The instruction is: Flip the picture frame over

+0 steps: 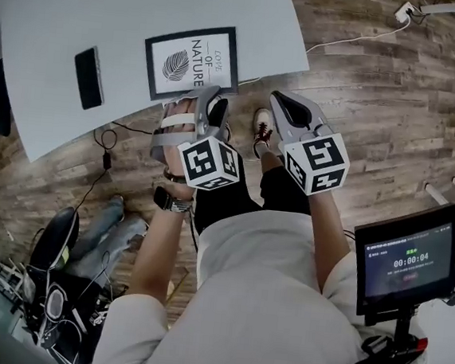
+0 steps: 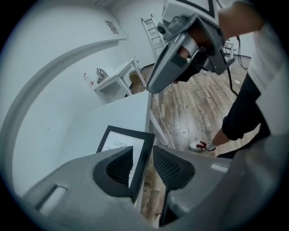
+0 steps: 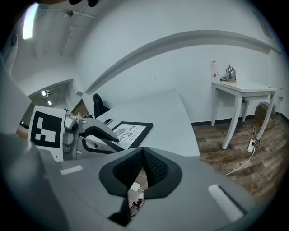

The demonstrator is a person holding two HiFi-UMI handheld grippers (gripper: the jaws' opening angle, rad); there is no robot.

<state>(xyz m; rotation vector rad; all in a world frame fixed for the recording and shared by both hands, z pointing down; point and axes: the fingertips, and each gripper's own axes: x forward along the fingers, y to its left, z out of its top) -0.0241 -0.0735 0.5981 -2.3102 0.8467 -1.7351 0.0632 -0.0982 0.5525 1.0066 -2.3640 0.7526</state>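
A black picture frame [image 1: 193,62] with a leaf print and lettering lies face up on the white table [image 1: 60,9], near its front edge. My left gripper [image 1: 211,100] hangs over the frame's near edge. In the left gripper view that gripper [image 2: 143,150] is open, and the frame's [image 2: 122,142] black right border shows in the gap without the pads [image 2: 119,168] touching it. My right gripper [image 1: 278,100] hovers off the table edge, right of the frame, over the wooden floor. Its pads [image 3: 153,168] meet at the tip of the gripper [image 3: 142,151], with nothing between them.
A dark phone [image 1: 89,77] lies on the table left of the frame. A screen on a stand [image 1: 408,263] is at the right, cables and an office chair [image 1: 53,248] at the left on the floor. A small white side table [image 3: 244,90] stands by the wall.
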